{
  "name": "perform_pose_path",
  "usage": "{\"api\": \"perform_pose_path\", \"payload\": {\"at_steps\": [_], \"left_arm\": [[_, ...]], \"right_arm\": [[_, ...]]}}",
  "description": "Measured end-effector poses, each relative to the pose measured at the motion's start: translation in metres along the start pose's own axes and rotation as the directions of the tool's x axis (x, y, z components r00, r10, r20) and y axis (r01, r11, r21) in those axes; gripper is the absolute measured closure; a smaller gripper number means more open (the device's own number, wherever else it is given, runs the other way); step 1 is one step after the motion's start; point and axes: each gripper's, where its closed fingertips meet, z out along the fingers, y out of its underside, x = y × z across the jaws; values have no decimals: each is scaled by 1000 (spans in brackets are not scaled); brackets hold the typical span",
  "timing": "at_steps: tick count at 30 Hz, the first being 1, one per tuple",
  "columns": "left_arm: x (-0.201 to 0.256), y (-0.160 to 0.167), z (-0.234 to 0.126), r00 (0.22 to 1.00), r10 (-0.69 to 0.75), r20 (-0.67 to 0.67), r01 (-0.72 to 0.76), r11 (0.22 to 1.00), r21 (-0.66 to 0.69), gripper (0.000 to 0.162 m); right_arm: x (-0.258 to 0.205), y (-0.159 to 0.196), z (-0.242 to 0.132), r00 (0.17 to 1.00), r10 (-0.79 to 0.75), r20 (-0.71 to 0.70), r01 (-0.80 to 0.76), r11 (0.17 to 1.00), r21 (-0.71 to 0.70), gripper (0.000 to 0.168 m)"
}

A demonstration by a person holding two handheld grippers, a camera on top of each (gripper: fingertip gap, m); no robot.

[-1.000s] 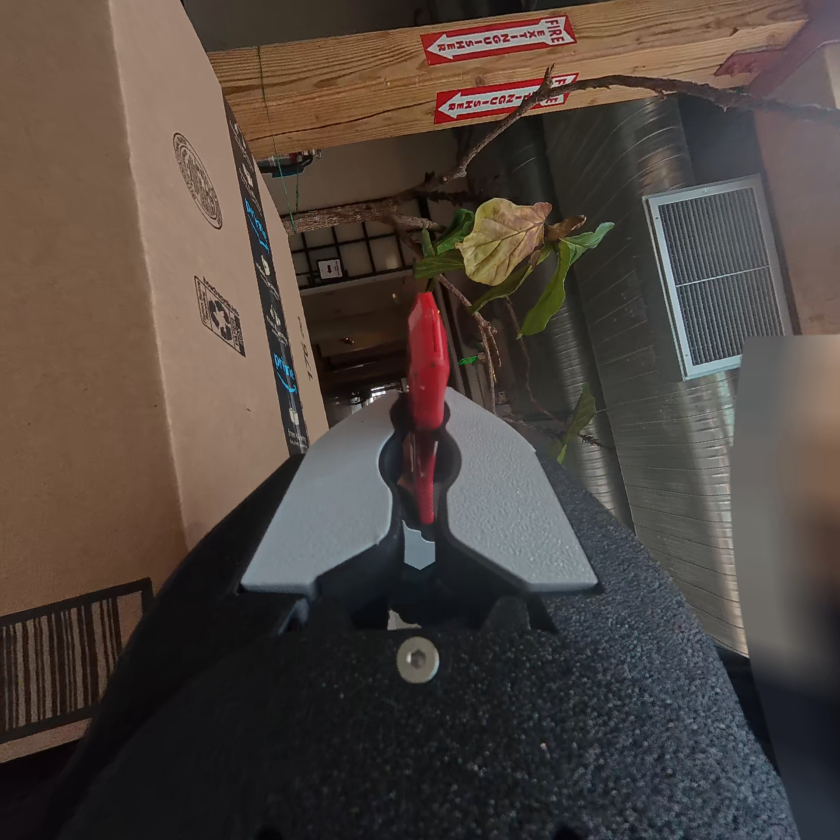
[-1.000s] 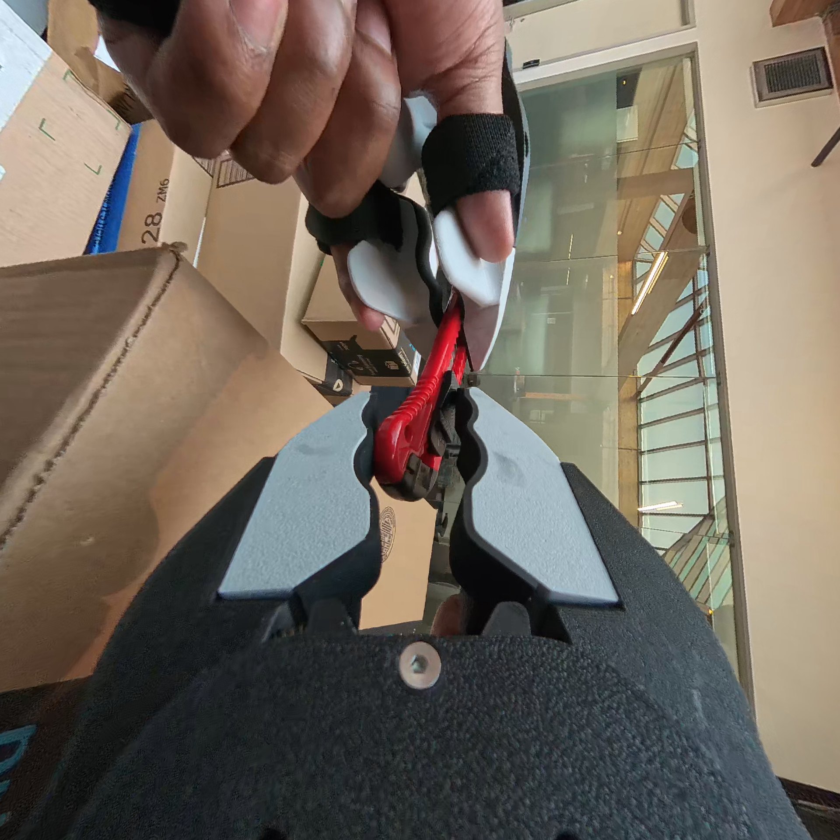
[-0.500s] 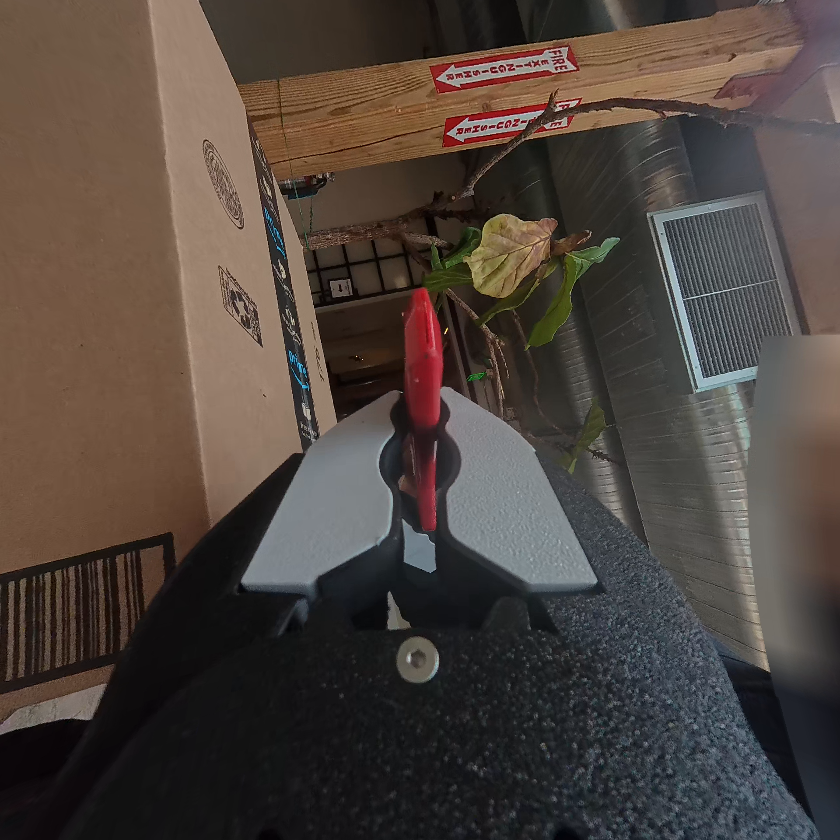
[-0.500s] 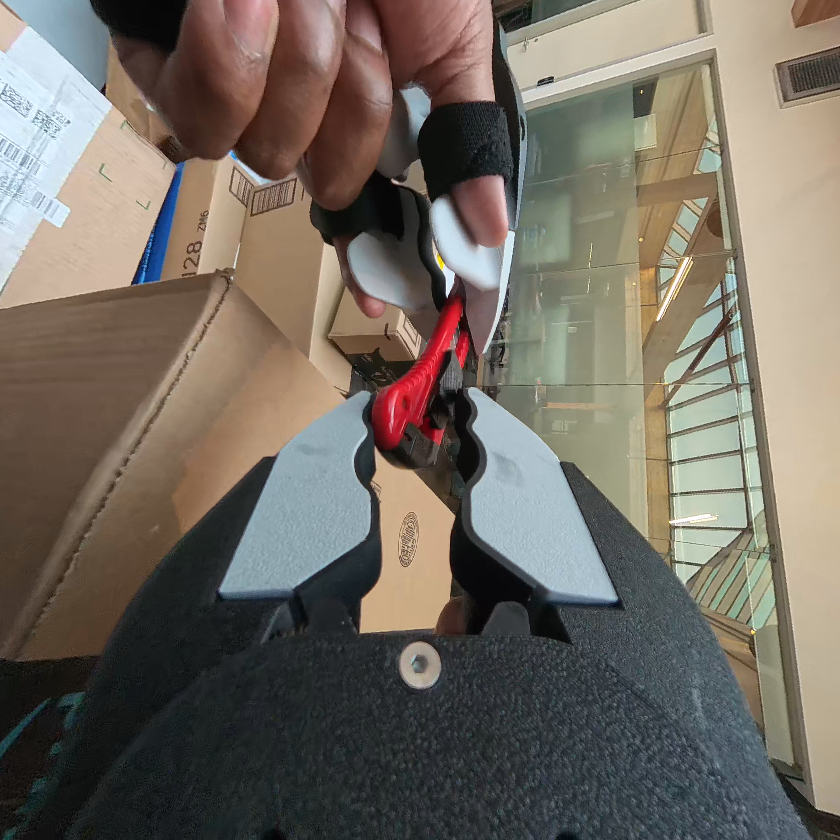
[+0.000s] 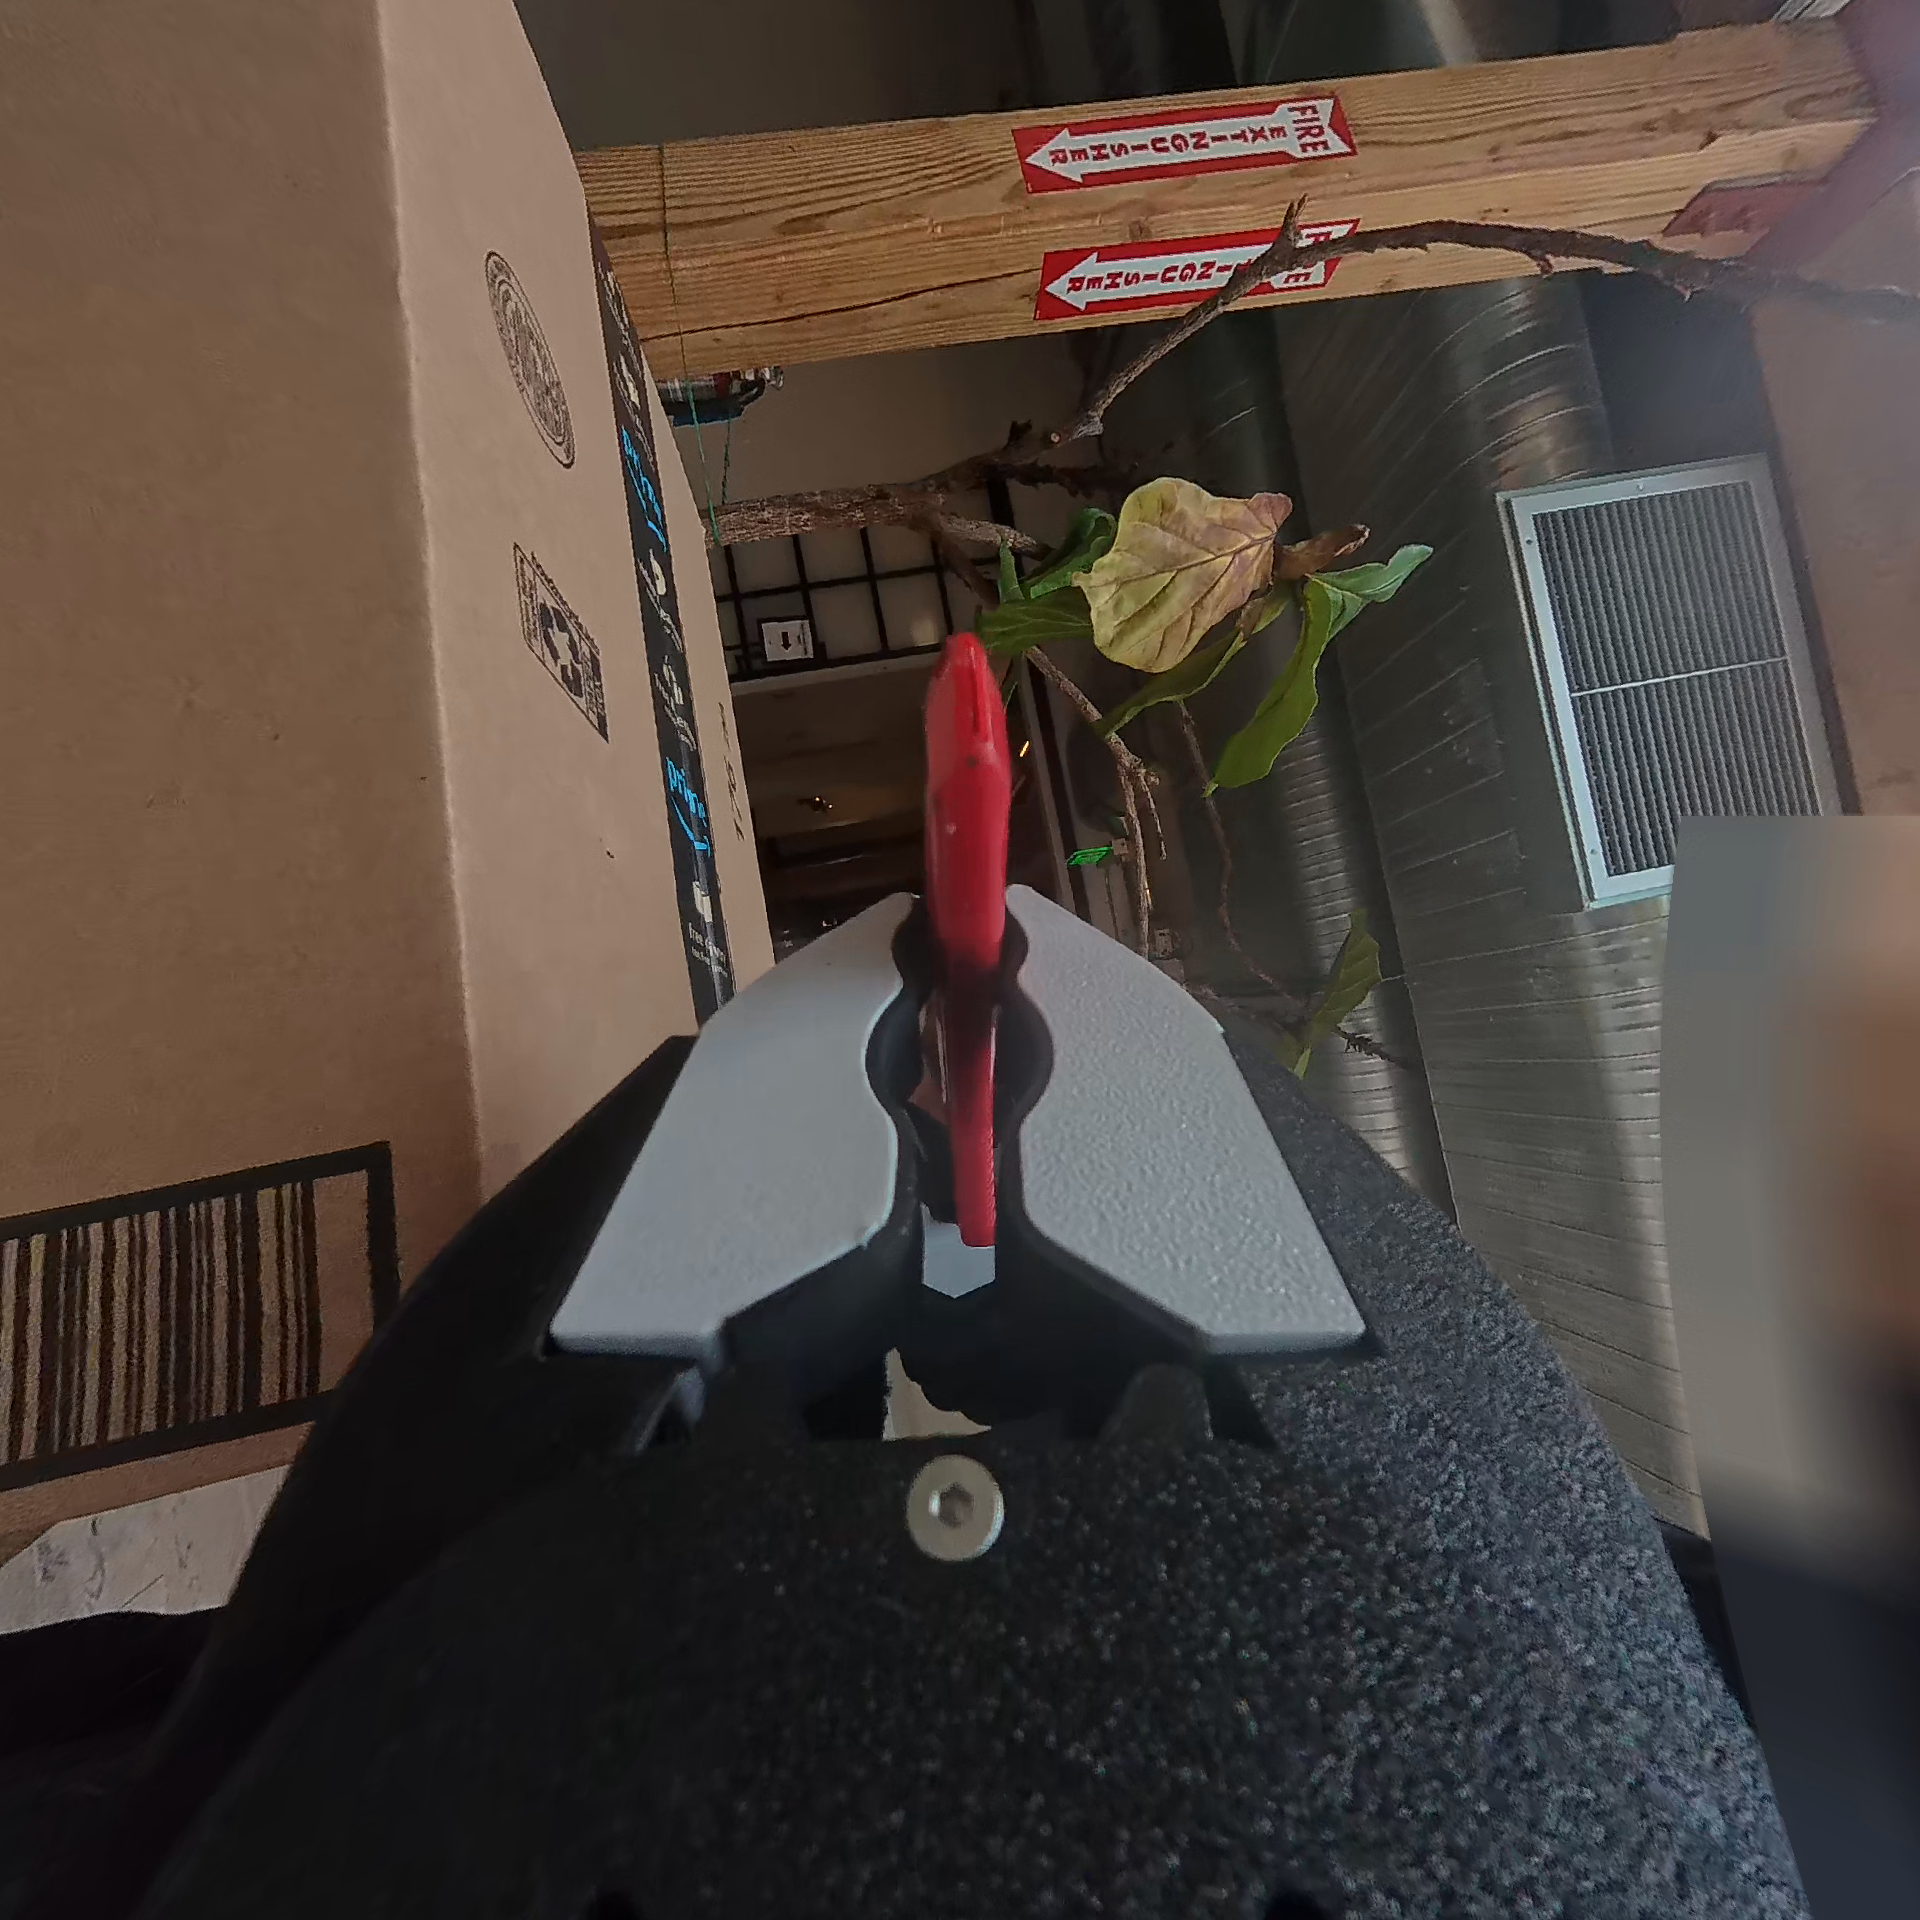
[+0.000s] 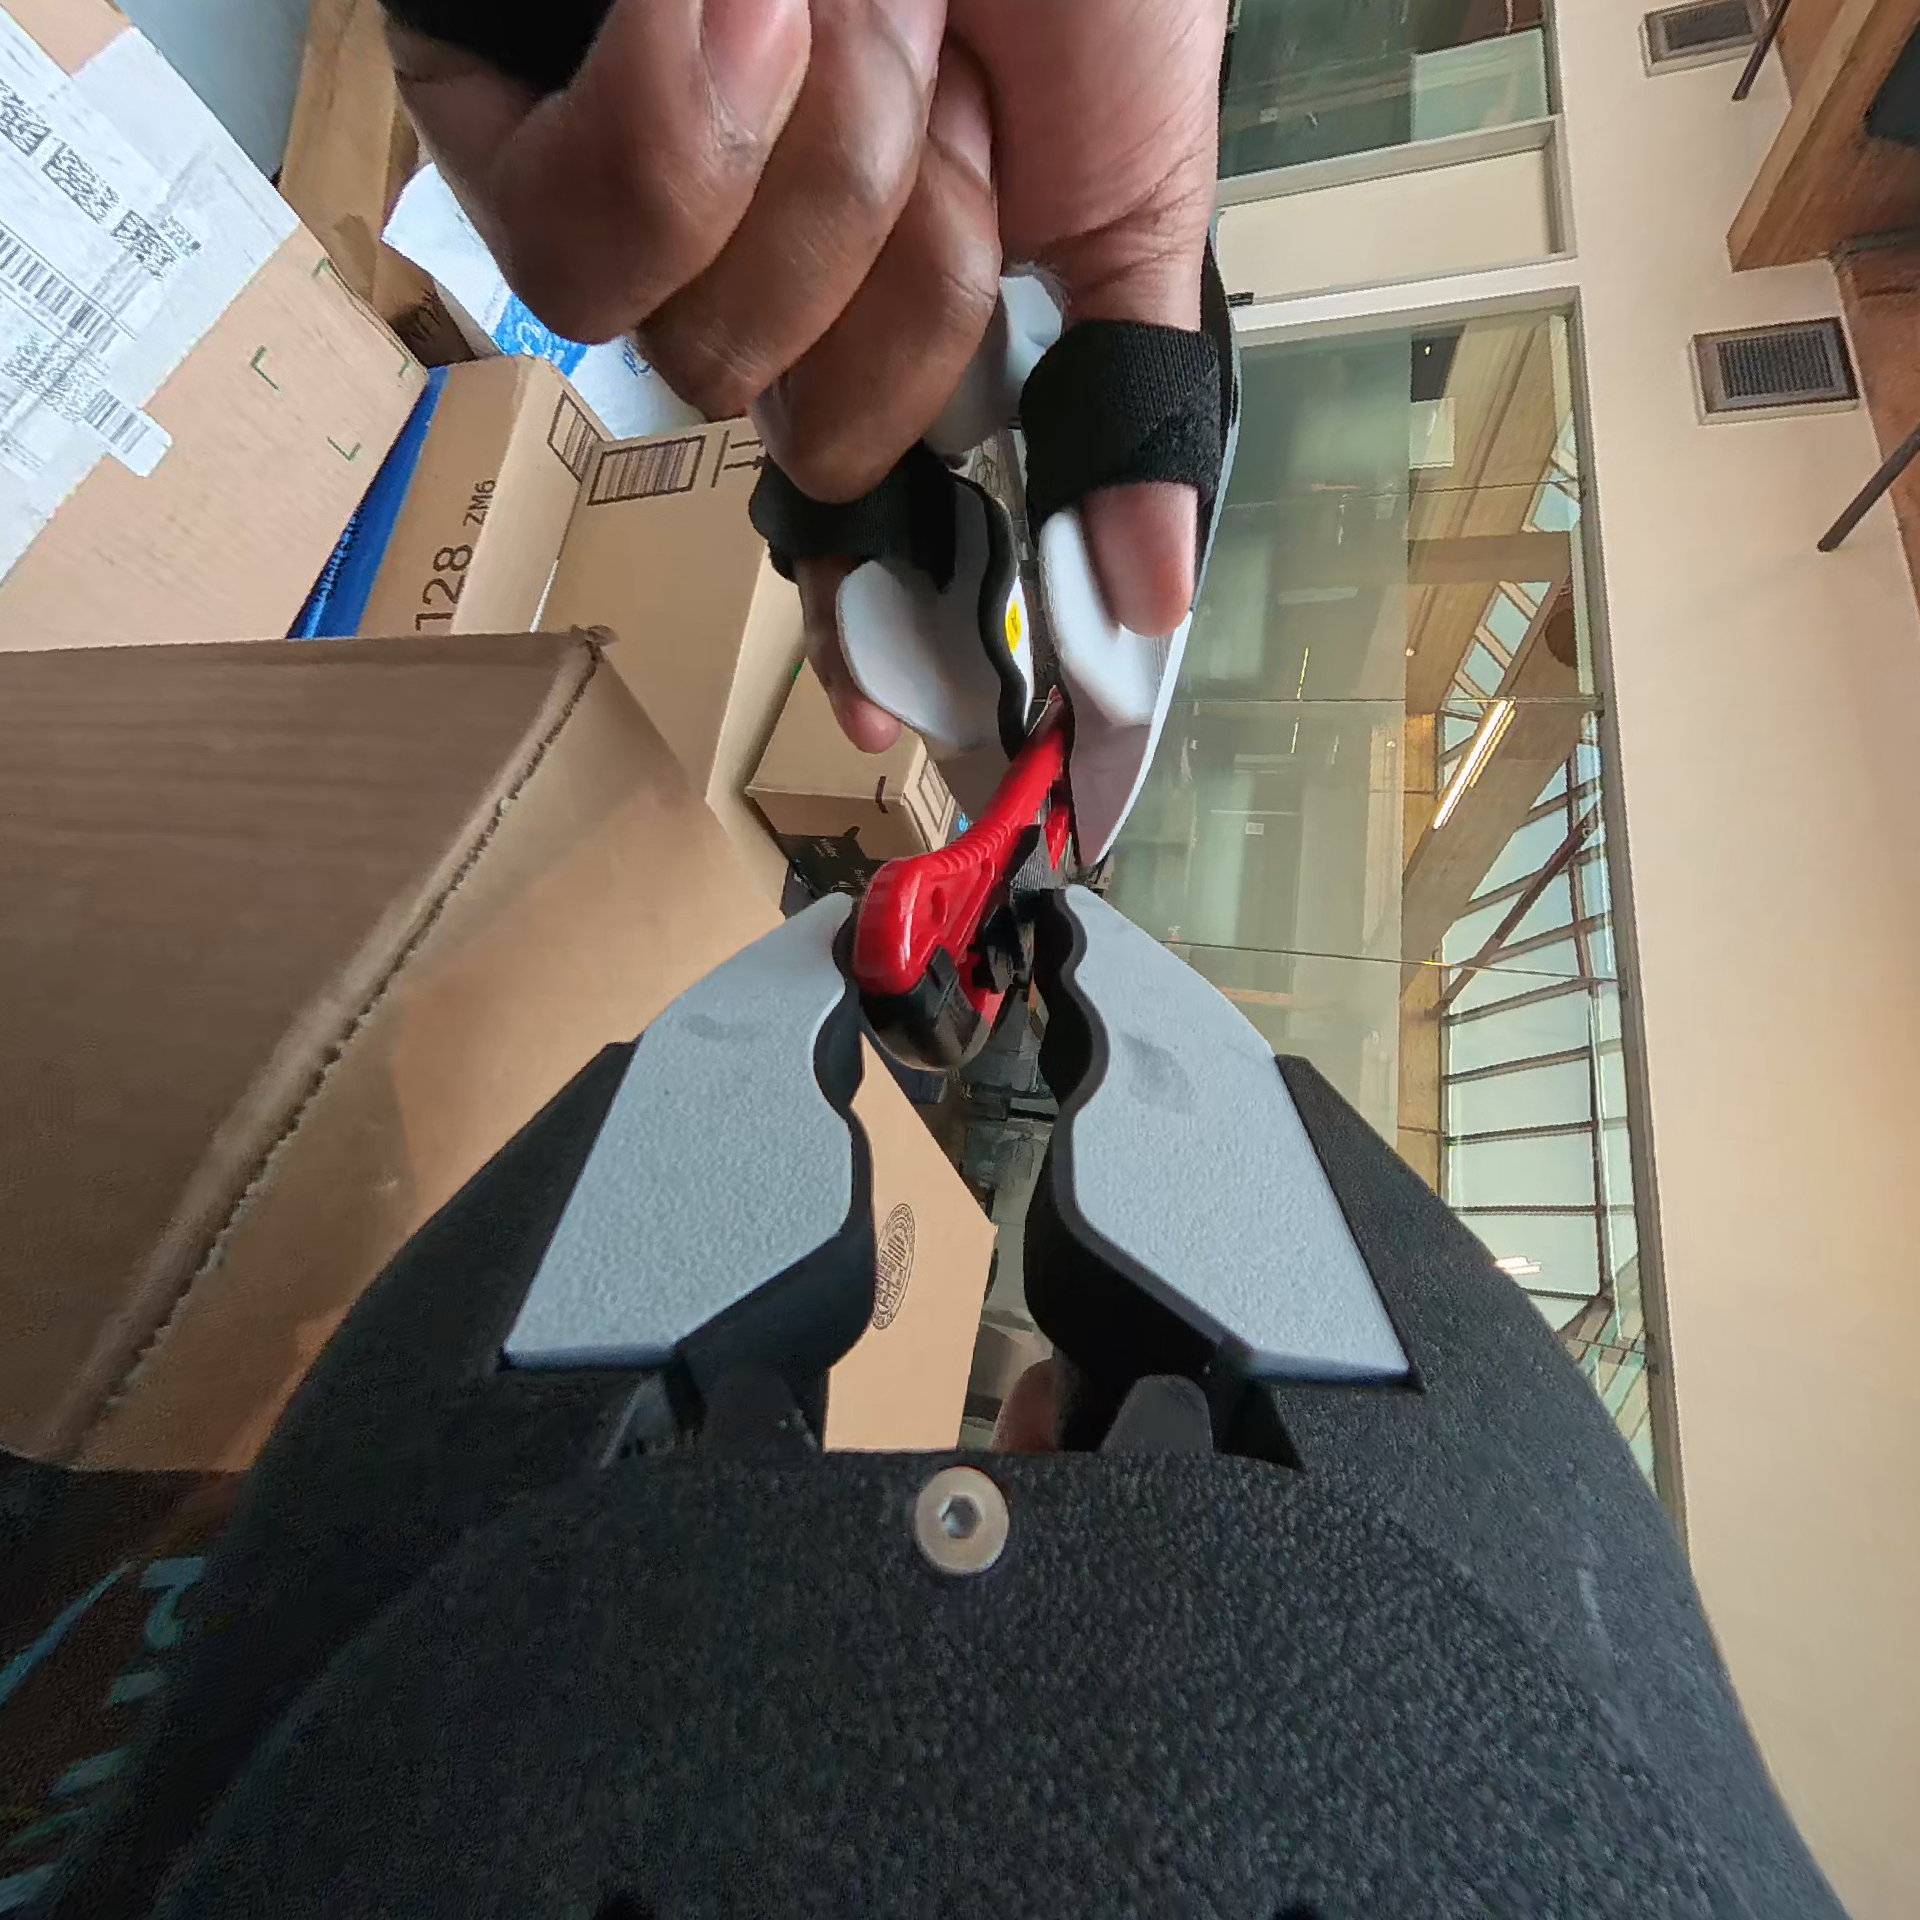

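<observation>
Slightly nearer the fingertips than a second ago, the red tool's (image 6: 940, 935) black-tipped end now sits between the right gripper's (image 6: 951, 940) part-open fingers, touching the left one — not clamped. Its far end is pinched tight in the left gripper (image 5: 964, 940), whose fingers close on the red tool. Cardboard boxes (image 6: 260, 935) have slid right in the right wrist view — both grippers have shifted together.

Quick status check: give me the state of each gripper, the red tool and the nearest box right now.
left gripper: shut on the red tool
red tool: one end in each gripper, off any surface
right gripper: partly closed around the tool's end; contact unclear
hand: gripping the left gripper
cardboard box: top flap open
</observation>
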Motion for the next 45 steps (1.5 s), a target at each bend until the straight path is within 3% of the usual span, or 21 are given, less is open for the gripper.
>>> {"api": "perform_pose_path", "payload": {"at_steps": [1,23,27,29,32,35,45], "left_arm": [[-2,1,0,1000,-8,6,8,1000,1,152],[-21,-4,-2,995,-20,100,14,998,55,151],[-24,-5,-2,994,-17,110,11,998,55,151],[-24,-2,0,994,-12,109,8,999,42,150],[-25,-5,-1,992,21,128,-28,998,52,151],[-26,-14,-7,995,-25,93,16,996,93,152],[-30,-12,-6,993,-89,79,80,991,108,151]], "right_arm": [[-2,0,1,1000,-2,12,2,1000,2,138],[-25,-1,10,979,52,198,-57,998,15,121],[-29,-1,13,971,70,229,-74,997,9,114],[-37,1,17,961,72,269,-69,997,-17,102],[-34,0,18,964,80,252,-76,997,-27,108],[-21,-1,14,978,94,185,-94,996,-9,129],[-26,-3,15,985,52,164,-52,999,-2,130]]}}
